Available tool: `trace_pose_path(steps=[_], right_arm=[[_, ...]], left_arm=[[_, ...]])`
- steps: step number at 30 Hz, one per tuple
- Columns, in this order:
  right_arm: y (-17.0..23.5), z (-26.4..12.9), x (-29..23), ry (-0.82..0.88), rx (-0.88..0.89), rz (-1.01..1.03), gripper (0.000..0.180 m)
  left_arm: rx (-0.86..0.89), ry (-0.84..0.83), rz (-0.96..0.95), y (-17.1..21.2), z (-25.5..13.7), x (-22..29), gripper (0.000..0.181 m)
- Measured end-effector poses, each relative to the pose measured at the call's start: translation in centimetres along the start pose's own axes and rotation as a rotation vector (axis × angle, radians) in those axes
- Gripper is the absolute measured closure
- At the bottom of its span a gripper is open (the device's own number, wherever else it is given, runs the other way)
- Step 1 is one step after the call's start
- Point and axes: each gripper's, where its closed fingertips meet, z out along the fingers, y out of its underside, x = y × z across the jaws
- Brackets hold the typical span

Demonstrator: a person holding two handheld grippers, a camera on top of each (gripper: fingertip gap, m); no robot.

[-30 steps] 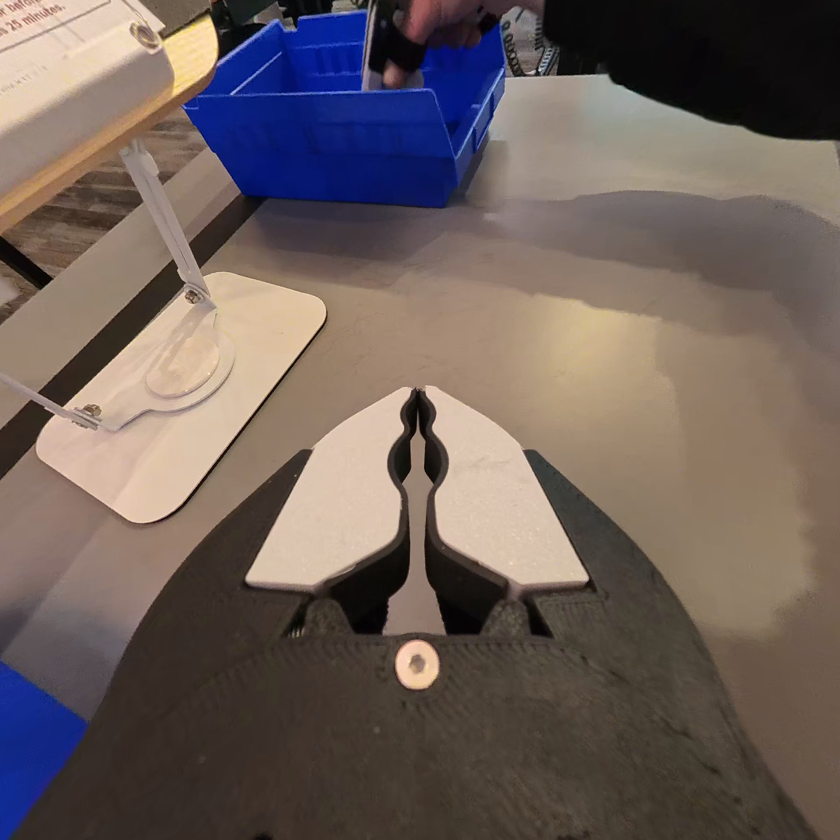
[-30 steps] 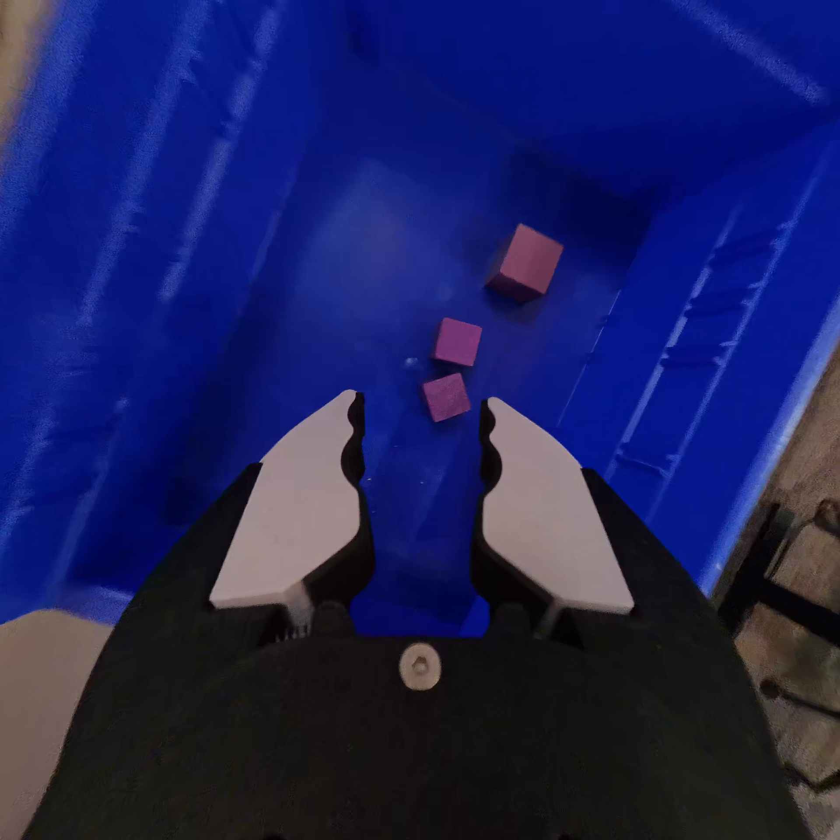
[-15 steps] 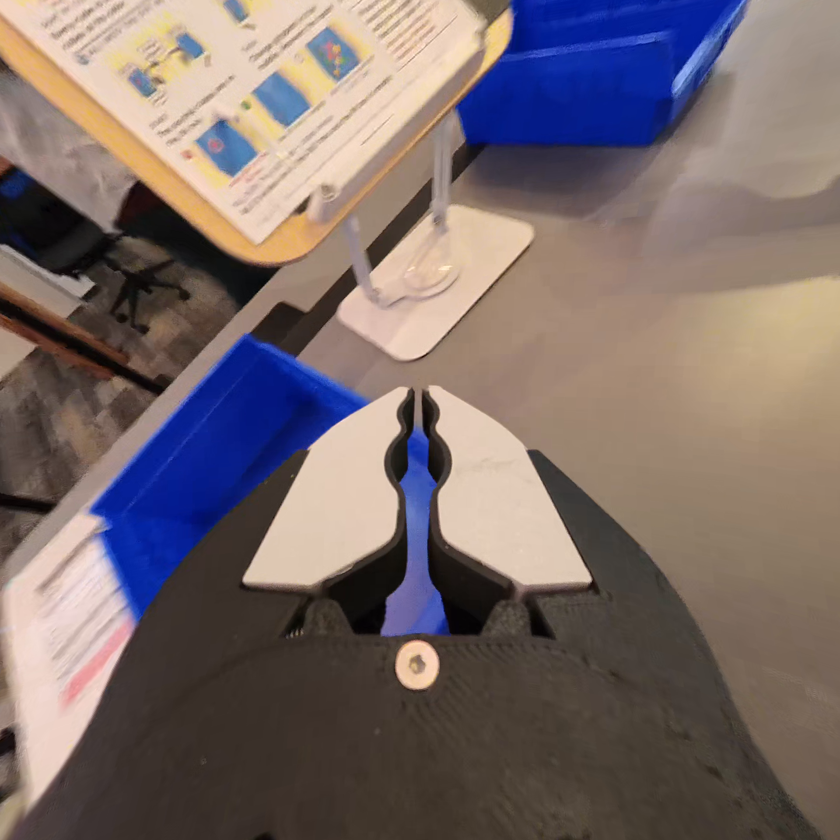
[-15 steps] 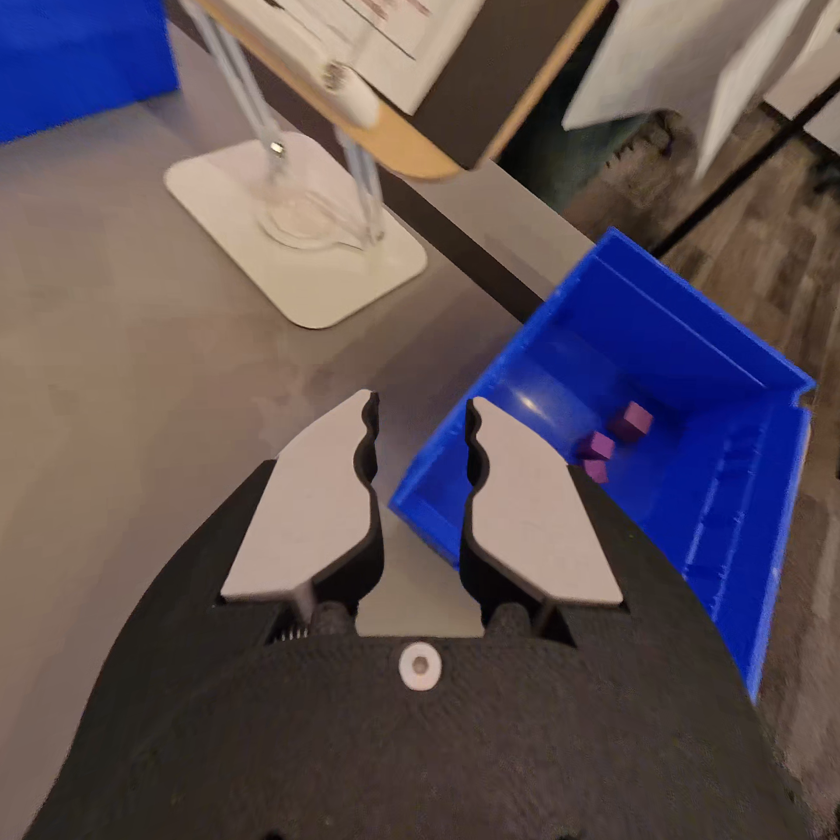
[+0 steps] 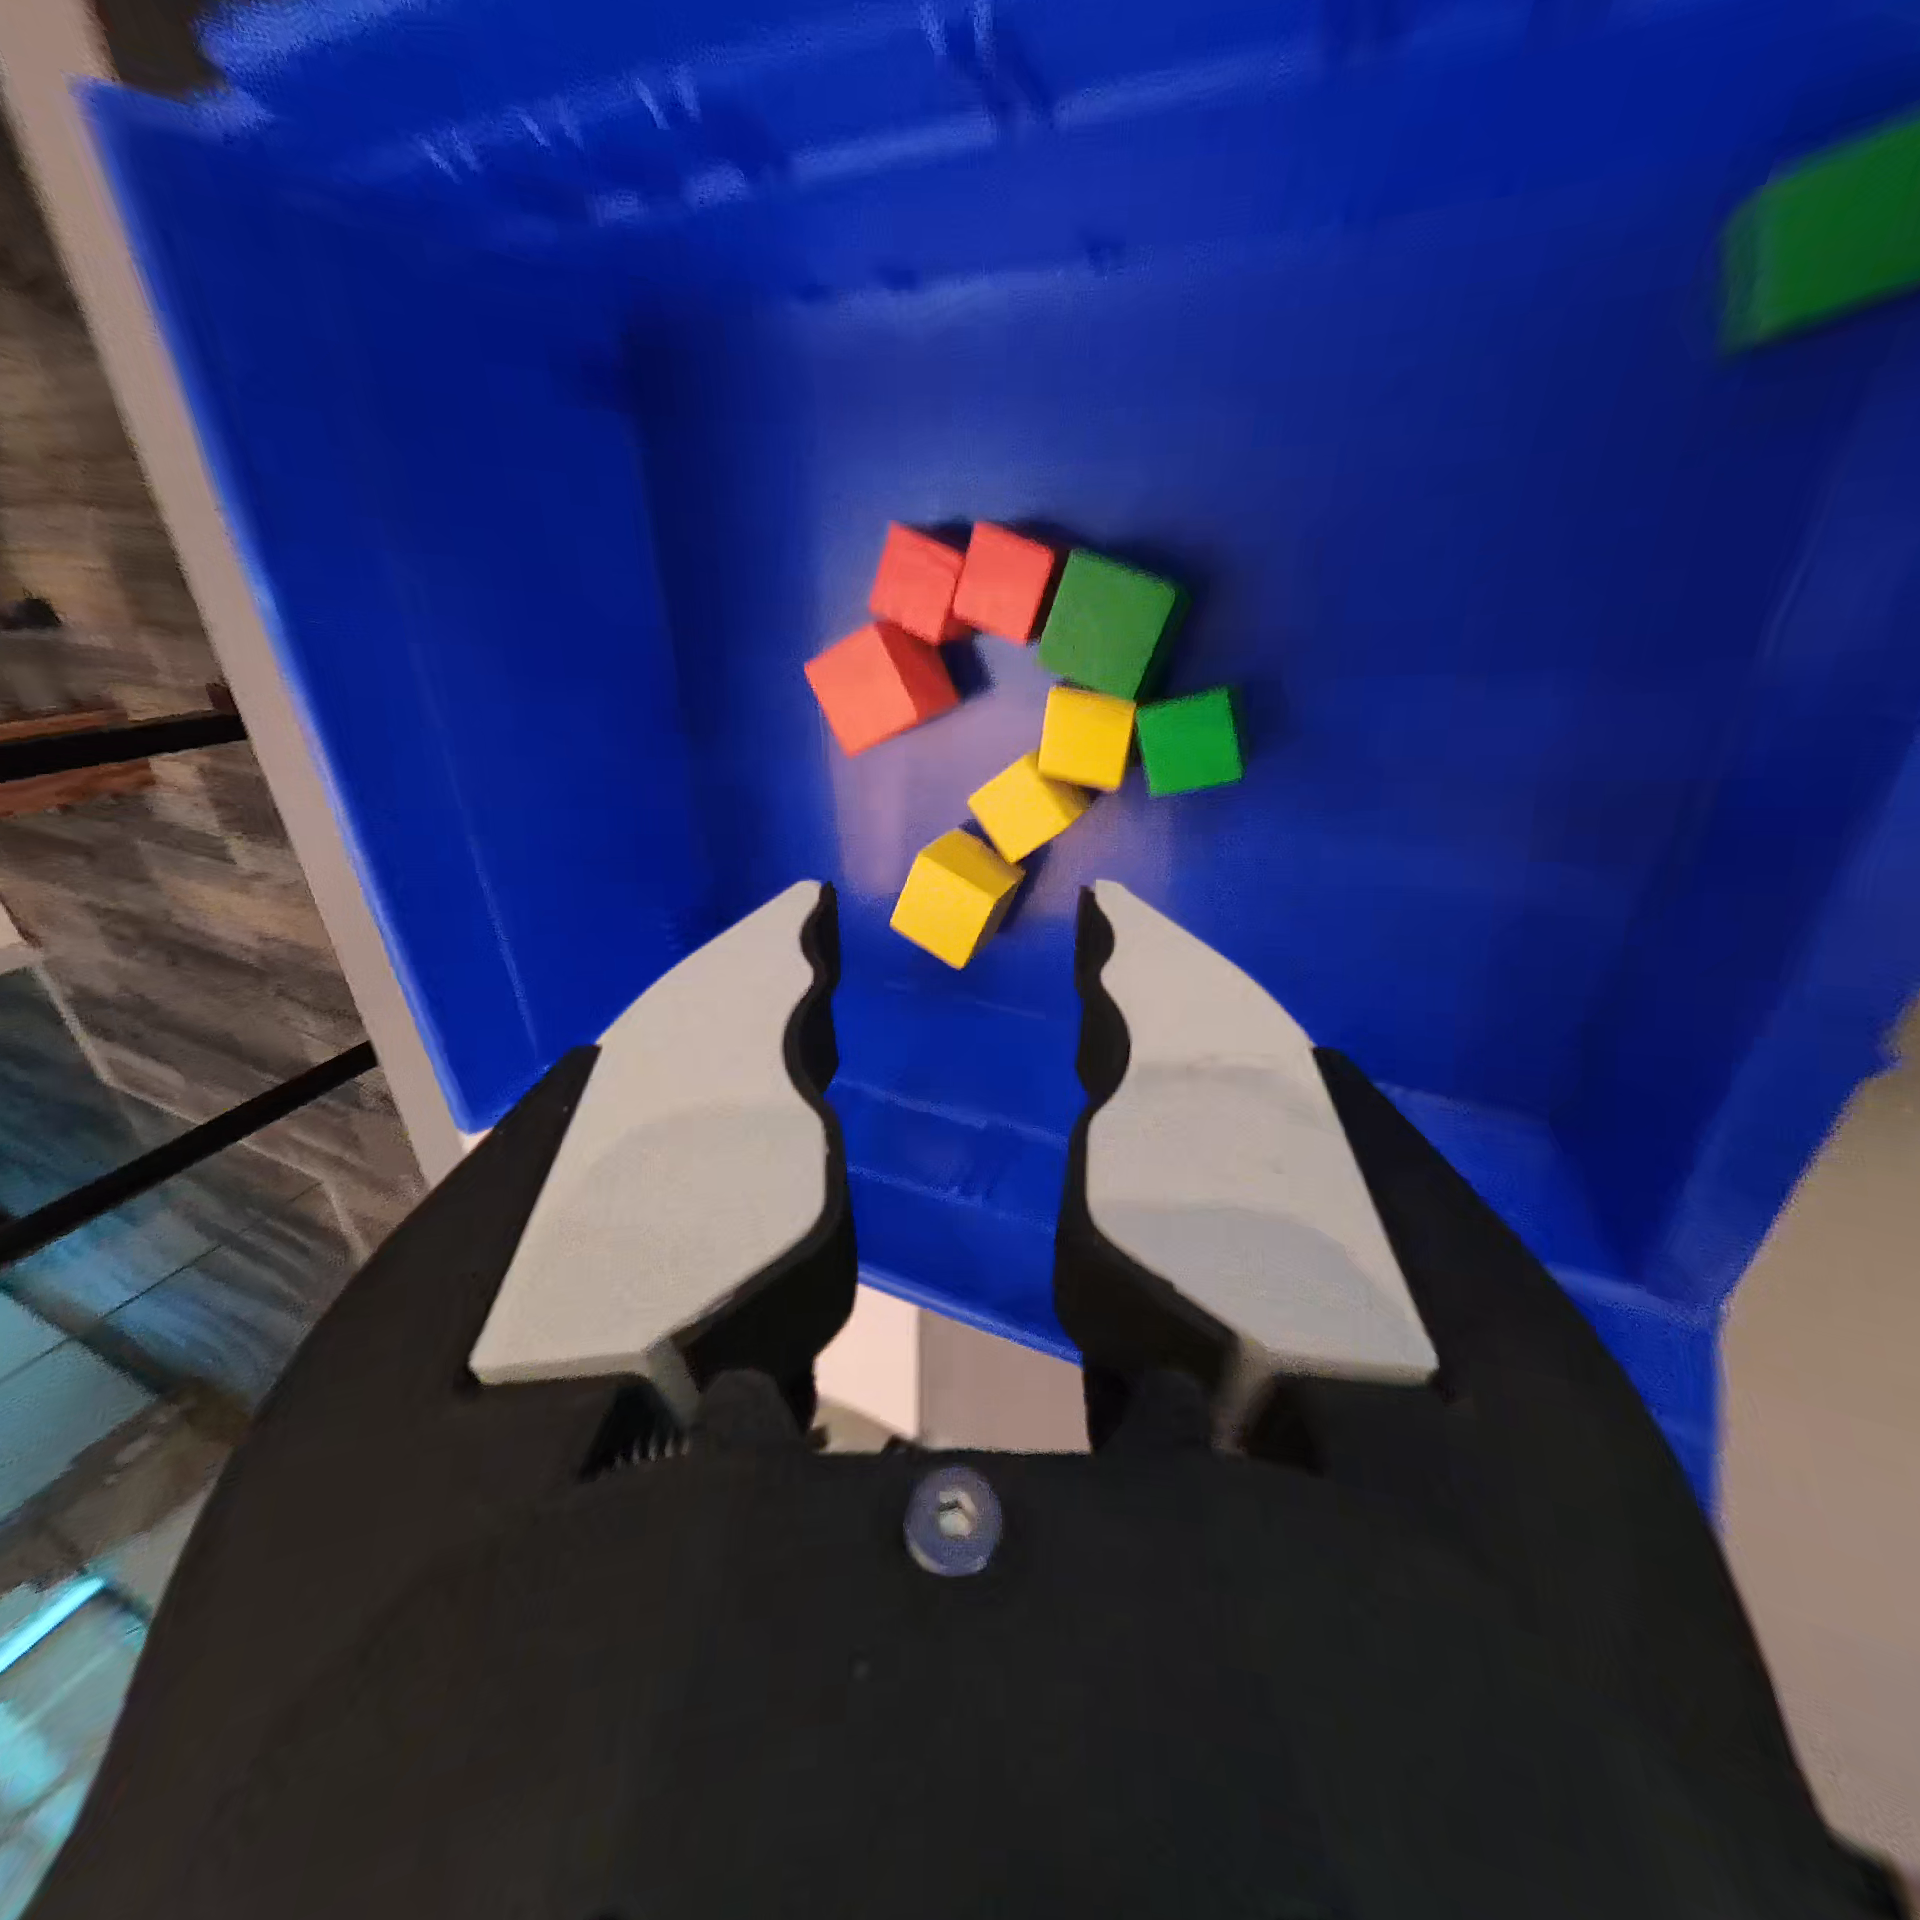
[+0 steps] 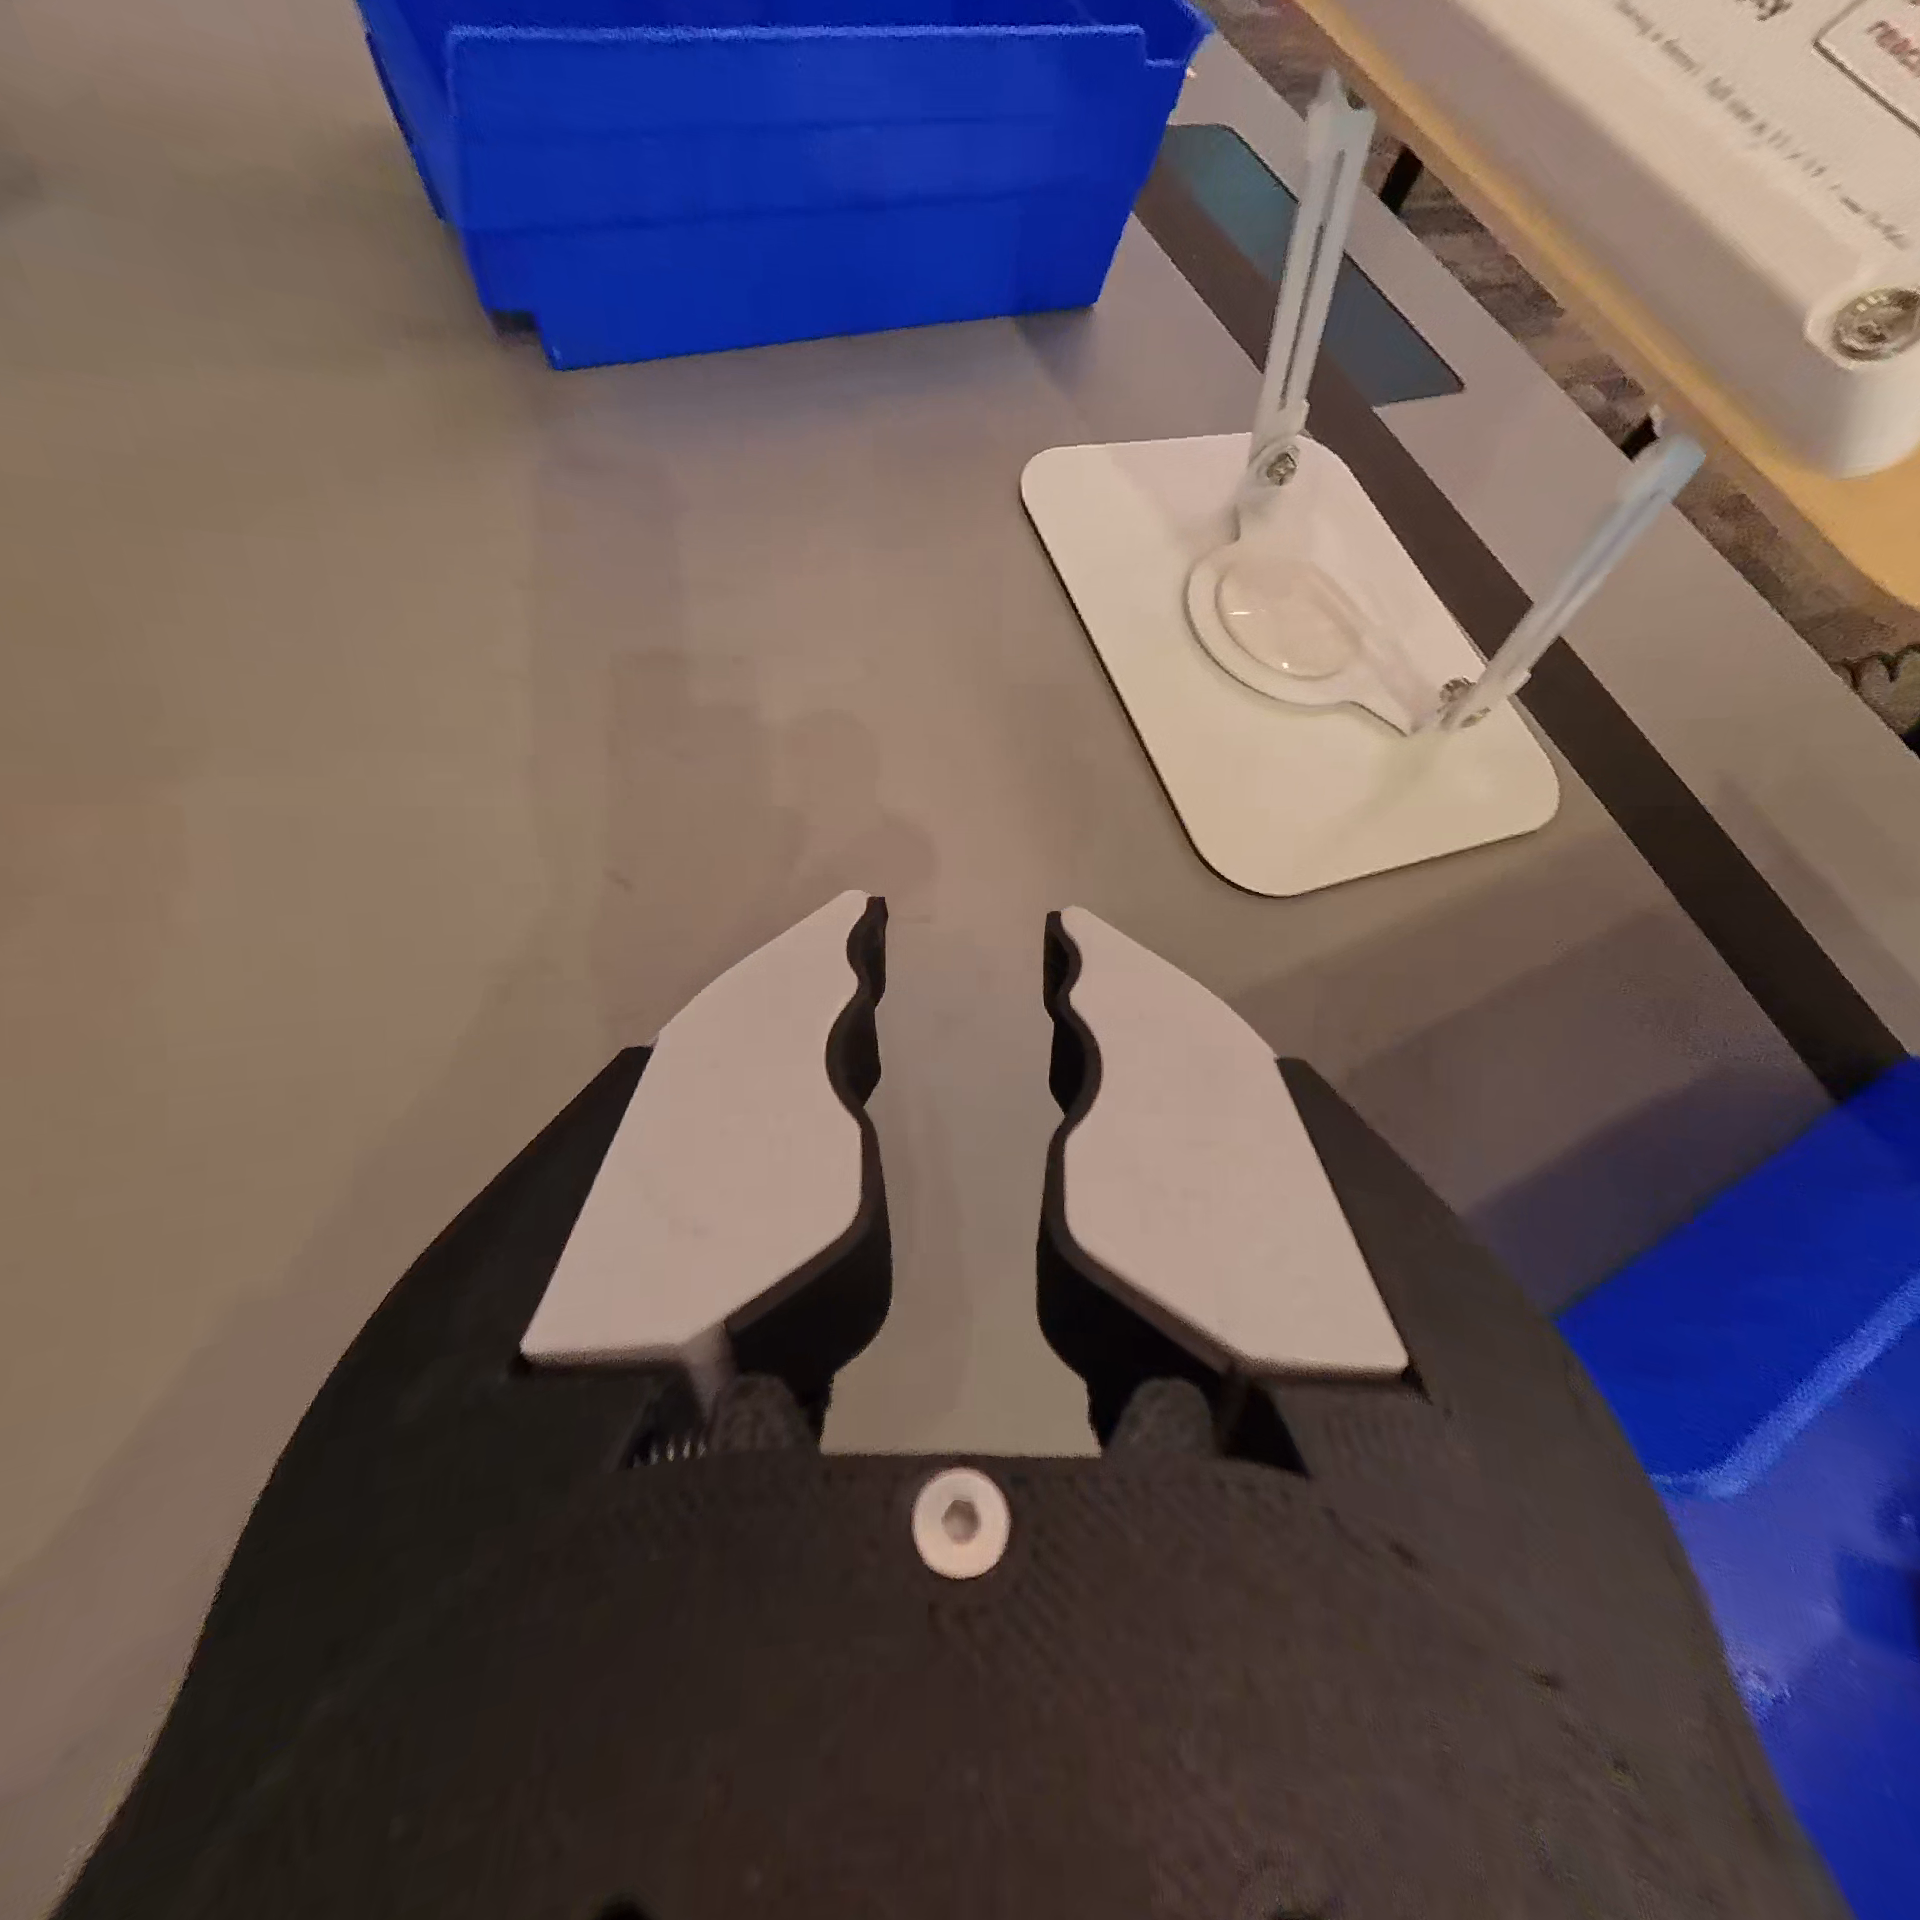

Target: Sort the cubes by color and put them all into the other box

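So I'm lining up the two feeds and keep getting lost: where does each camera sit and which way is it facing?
Left wrist view: on the left gripper, jaws open, looking down into a blue box at red, yellow and green cubes.
Right wrist view: on the right gripper, jaws open, facing across the grey table toward another blue box and a white stand.
Shared: nothing identifiable.

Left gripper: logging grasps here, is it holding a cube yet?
No, the left gripper is open and empty above the nearest yellow cube.

Printed sheet [image 6: 1704, 135] on the stand bears writing.
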Motion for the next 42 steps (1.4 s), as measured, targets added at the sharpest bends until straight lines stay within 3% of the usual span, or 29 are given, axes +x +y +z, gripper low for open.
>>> trace_pose_path(steps=[11, 15, 21, 25, 30, 33, 36, 40, 42], right_arm=[[0.2, 0.8, -1.3, -0.065, 0.004, -0.024, 0.155], [0.1, 0.8, -1.3, -0.067, 0.009, -0.027, 0.156], [-0.7, 0.4, -1.5, -0.054, 0.046, -0.076, 0.158], [-2.8, 0.2, -2.0, 0.001, 0.105, -0.186, 0.149], [-8.7, 0.0, -3.9, 0.132, 0.248, -0.511, 0.13], [-12.8, 0.1, -6.0, 0.212, 0.337, -0.738, 0.121], [-16.3, -0.1, -7.9, 0.258, 0.416, -0.898, 0.119], [-18.2, -0.4, -8.7, 0.266, 0.444, -1.034, 0.119], [-17.8, -0.1, -9.0, 0.227, 0.415, -1.078, 0.119]], left_arm=[[-0.318, 0.191, 0.224, 4.3, 6.9, -0.3, 0.13], [-0.375, 0.245, 0.226, 5.0, 7.9, -0.1, 0.152], [-0.351, 0.194, 0.135, 5.5, 6.6, -1.6, 0.152], [-0.062, 0.029, -0.107, 2.4, 0.4, -4.4, 0.153], [0.644, 0.038, -0.362, -9.0, -10.3, -3.5, 0.153], [1.04, 0.205, -0.468, -16.6, -14.9, -0.4, 0.153], [1.284, 0.441, -0.488, -23.0, -16.8, 3.9, 0.153], [1.418, 0.684, -0.431, -28.8, -17.9, 9.0, 0.153], [1.44, 0.723, -0.397, -30.3, -18.1, 10.1, 0.153]])
